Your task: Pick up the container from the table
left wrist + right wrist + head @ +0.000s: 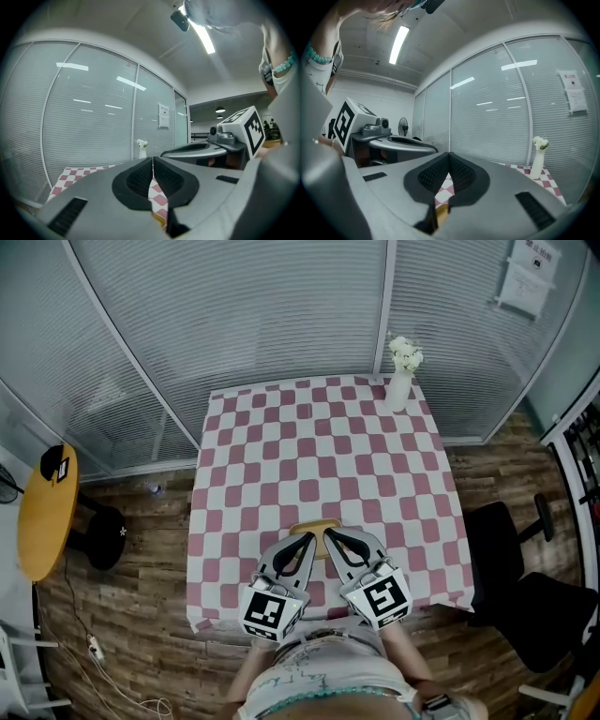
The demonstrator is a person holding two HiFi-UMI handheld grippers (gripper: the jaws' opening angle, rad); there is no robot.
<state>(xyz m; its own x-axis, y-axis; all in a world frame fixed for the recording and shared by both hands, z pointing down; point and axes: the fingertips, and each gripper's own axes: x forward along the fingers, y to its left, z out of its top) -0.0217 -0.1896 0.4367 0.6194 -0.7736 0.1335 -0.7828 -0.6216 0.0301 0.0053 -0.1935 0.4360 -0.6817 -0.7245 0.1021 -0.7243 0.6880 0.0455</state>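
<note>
Fingers (138, 180) of the left gripper (307, 538) met at the tips, empty, and the right gripper (331, 534) was the same. Both pointed at the container (314, 524) by the counter (281, 446) front edge. Opening wide first, then straddling opposite rims evenly, would likely serve best.

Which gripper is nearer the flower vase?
Right. The flower vase stands at the table's far right corner; the right gripper is at the near edge, the left gripper farther left.
</note>
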